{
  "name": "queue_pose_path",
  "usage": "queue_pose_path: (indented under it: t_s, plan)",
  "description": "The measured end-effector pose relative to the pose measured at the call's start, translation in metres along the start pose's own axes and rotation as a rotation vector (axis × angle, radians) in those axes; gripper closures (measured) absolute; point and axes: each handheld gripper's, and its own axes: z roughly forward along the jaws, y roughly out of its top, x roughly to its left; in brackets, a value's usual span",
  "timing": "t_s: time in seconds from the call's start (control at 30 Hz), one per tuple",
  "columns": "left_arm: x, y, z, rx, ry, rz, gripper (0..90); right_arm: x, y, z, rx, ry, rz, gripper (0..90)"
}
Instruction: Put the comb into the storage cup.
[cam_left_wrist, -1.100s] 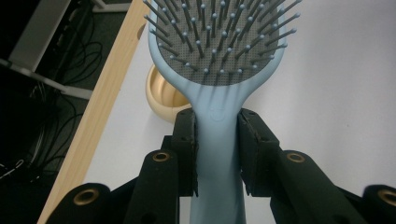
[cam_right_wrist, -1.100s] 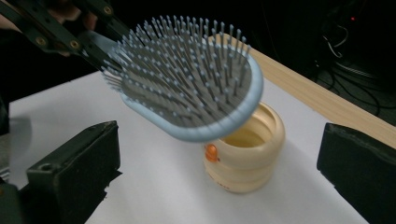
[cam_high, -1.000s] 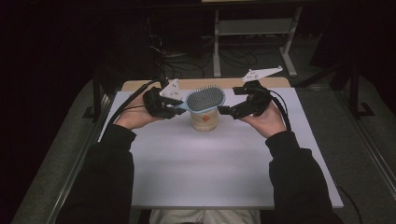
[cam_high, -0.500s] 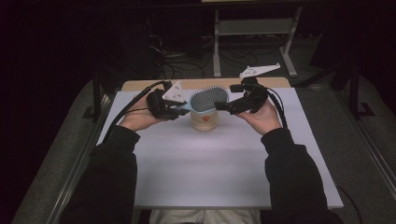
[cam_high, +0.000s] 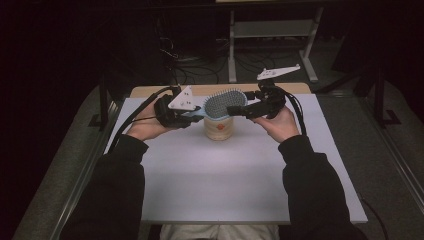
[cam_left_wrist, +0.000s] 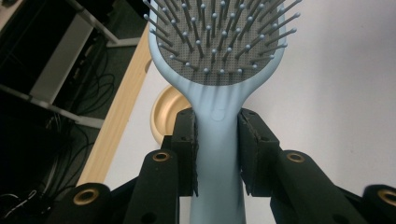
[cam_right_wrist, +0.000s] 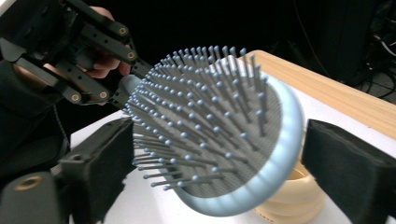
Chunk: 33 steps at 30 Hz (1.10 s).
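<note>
Brush: light-blue plastic paddle hairbrush (cam_high: 223, 104) w/ grey bristle pad & ball-tipped pins, held level above the cup, bristles facing up/toward the person. Handle points to the person's left, head to the right.
Cup: small cream-coloured ribbed cup (cam_high: 219, 128), upright on the bench, directly under the brush head; in left gripper view its round rim (cam_left_wrist: 164, 116) shows beside & below the brush neck.
Left gripper: black two-jaw tool w/ grey three-cornered plate (cam_high: 192, 113), held in the left hand (cam_high: 145, 127). Fingers (cam_left_wrist: 187, 154) narrow, clamped on the brush handle (cam_left_wrist: 217, 154) from both sides, pads pressing just below the neck. Grip looks firm, handle runs straight between the jaws.
Right gripper: black two-jaw tool (cam_high: 235, 110) in the right hand (cam_high: 280, 122), reaching in from the right at the head end of the brush. Fingers (cam_right_wrist: 100, 163) wide, one either side of the brush head (cam_right_wrist: 219, 135); have just been closing in a bit. Left pad sits against the pin tips, right pad (cam_right_wrist: 348, 161) just beside the blue rim w/ a sliver of gap, so not gripping yet.
Bench: white-topped bench (cam_high: 235, 185) w/ a wooden strip along the far edge (cam_high: 150, 91); cup is near the far middle.
Cables: black cable (cam_high: 135, 117) trails from the left gripper back along the forearm; same on the right side.
Sleeves: dark sleeves (cam_high: 115, 190) come in from the bottom edge.
</note>
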Motion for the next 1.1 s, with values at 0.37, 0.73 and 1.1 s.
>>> queue_pose_path:
  t_s: [0.37, 0.73, 1.1]
  plan:
    - [-0.003, 0.001, 0.004, -0.032, 0.036, 0.025, 70.0, -0.003, 0.004, -0.005, 0.009, 0.067, 0.044, 28.4]
    - [-0.003, -0.007, 0.019, -0.019, 0.012, -0.011, 70.0, 0.014, 0.015, -0.01, 0.047, -0.001, -0.055, 55.2]
    - [0.002, -0.013, 0.01, -0.127, -0.01, -0.098, 55.9, 0.025, 0.027, -0.011, 0.065, -0.07, -0.131, 57.4]
